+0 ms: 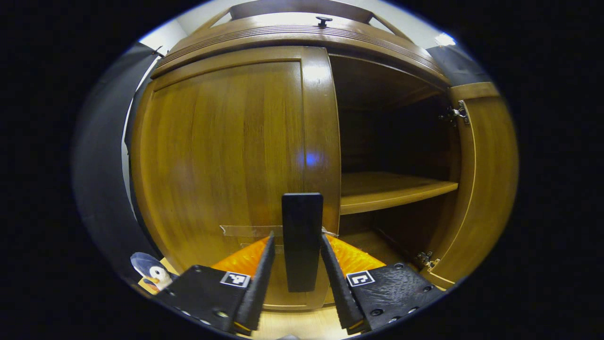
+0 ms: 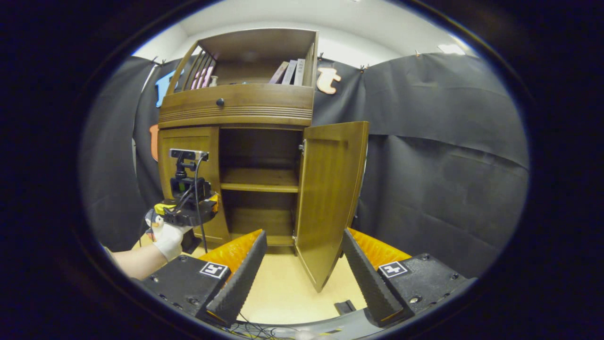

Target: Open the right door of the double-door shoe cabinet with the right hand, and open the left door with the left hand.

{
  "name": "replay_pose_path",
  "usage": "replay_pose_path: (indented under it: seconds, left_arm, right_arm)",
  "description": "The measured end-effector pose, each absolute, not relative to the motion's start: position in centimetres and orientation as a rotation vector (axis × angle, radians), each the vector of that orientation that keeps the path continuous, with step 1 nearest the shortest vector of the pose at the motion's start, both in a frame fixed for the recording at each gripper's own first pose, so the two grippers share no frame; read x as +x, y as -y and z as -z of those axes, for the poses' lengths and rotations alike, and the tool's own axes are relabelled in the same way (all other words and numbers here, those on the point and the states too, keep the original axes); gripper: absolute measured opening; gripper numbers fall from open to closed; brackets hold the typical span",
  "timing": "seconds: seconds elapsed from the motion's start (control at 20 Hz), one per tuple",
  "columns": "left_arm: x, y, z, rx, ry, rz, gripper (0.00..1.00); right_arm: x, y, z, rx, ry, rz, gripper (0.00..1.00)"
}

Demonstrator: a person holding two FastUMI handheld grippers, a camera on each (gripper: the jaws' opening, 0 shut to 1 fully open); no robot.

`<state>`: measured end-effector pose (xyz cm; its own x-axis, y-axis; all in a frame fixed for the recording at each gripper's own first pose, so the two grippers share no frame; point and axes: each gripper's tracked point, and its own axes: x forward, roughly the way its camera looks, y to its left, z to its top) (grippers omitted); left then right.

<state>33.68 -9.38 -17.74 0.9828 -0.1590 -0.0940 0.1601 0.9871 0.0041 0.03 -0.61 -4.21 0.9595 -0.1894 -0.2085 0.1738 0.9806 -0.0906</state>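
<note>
Left gripper (image 1: 296,278) straddles the black handle (image 1: 302,241) of the closed left door (image 1: 226,160), fingers near but contact unclear; right door (image 2: 330,189) already swung open, right gripper (image 2: 302,274) empty, agape; next: clamp, pull.

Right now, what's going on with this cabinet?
A person is opening a double-door shoe cabinet with two hand-held grippers. The right door already stands swung wide, and the right hand-held gripper is open, back from it. The left door is still closed; the left hand-held gripper has its fingers on either side of the black handle.
</note>
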Motion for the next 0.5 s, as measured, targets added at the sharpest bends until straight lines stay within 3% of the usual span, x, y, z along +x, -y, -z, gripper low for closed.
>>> replay_pose_path:
  seconds: [0.15,0.35,0.45,0.5]
  left_arm:
    - [33.7,9.2,17.6,0.032,-0.093,0.152,0.41]
    - [33.0,9.1,17.8,0.001,-0.116,0.197,0.36]
    - [32.3,8.9,17.8,0.007,-0.119,0.213,0.2]
    - [31.7,8.8,17.9,0.009,-0.122,0.224,0.29]
  right_arm:
    - [0.1,0.7,4.2,-0.068,-0.218,0.189,1.0]
    - [0.2,0.7,4.1,-0.062,-0.212,0.193,1.0]
    - [0.1,0.6,4.1,-0.063,-0.208,0.188,1.0]
    - [0.1,0.6,4.0,-0.064,-0.205,0.183,1.0]
